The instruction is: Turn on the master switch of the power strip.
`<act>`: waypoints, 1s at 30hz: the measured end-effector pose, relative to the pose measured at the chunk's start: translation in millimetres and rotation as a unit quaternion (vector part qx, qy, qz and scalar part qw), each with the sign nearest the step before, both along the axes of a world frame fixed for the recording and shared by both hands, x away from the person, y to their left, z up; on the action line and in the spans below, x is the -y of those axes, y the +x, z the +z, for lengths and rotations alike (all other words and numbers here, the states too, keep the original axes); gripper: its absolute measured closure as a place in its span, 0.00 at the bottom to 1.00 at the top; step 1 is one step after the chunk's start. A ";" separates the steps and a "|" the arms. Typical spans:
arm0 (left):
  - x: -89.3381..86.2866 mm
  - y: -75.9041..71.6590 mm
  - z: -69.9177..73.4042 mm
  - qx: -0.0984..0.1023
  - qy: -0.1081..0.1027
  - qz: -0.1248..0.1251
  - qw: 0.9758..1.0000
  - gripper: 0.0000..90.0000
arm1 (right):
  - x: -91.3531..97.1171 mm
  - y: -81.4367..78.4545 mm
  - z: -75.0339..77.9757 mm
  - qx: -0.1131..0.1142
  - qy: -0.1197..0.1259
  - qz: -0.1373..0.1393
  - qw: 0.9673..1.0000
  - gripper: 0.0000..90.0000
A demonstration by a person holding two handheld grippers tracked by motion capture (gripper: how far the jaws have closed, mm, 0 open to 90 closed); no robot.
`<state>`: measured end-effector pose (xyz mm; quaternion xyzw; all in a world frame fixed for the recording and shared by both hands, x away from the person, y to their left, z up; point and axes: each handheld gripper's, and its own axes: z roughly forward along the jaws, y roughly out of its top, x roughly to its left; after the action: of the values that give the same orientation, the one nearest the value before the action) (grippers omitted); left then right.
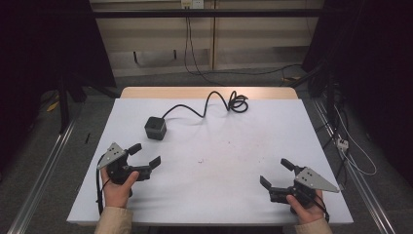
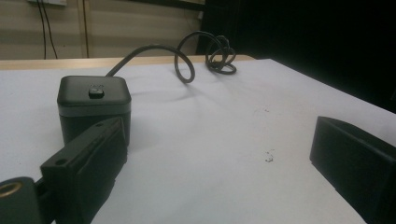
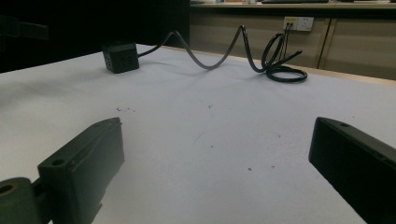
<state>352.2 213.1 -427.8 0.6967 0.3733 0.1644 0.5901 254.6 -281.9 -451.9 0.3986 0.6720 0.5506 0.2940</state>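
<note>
**Fingers wide open, nothing grabbed yet**

Fingers (image 1: pixel 156 161) of left gripper (image 1: pixel 145 155) and right gripper (image 1: pixel 276 174) spread apart, empty. Black cube socket (image 1: pixel 155 127) sitting just beyond left gripper, stiff cable (image 1: pixel 214 100) trailing off. Probably solid, kinda slick; best pinched across flat sides.

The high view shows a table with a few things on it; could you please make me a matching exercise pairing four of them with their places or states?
Things:
1. black cube-shaped power block
2. coiled end of the black cable
3. left gripper
4. right gripper

Places or states:
A. far edge of the white table, right of the middle
B. near right corner, jaws open
C. near left corner, jaws open, closest to the cube
D. standing left of the middle, cable running from it

Pairs: 1-D, 2-A, 3-C, 4-B
</note>
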 end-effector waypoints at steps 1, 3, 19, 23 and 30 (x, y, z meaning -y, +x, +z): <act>0.9 1.4 -0.6 -0.004 0.001 0.000 1.000 0.04 | -0.1 0.0 -0.2 0.001 0.000 0.000 1.000 0.03; 1.3 3.0 -1.6 -0.008 0.003 0.000 1.000 0.04 | -0.3 -0.2 0.2 0.001 0.001 0.001 1.000 0.03; -0.8 21.9 -0.4 -0.023 0.009 0.026 0.999 0.04 | 1.2 -0.7 1.0 0.005 0.002 -0.001 1.000 0.03; 1.3 26.5 0.1 -0.025 0.012 0.033 0.999 0.05 | 0.9 -0.4 0.8 0.006 0.002 0.001 1.000 0.03; 4.1 36.0 0.3 -0.032 0.024 0.041 0.998 0.05 | 0.9 -0.6 0.9 0.008 0.002 0.002 1.000 0.03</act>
<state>388.1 209.0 -427.5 0.6994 0.4163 0.1749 0.5540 254.0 -282.7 -451.0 0.3938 0.6691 0.5556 0.2975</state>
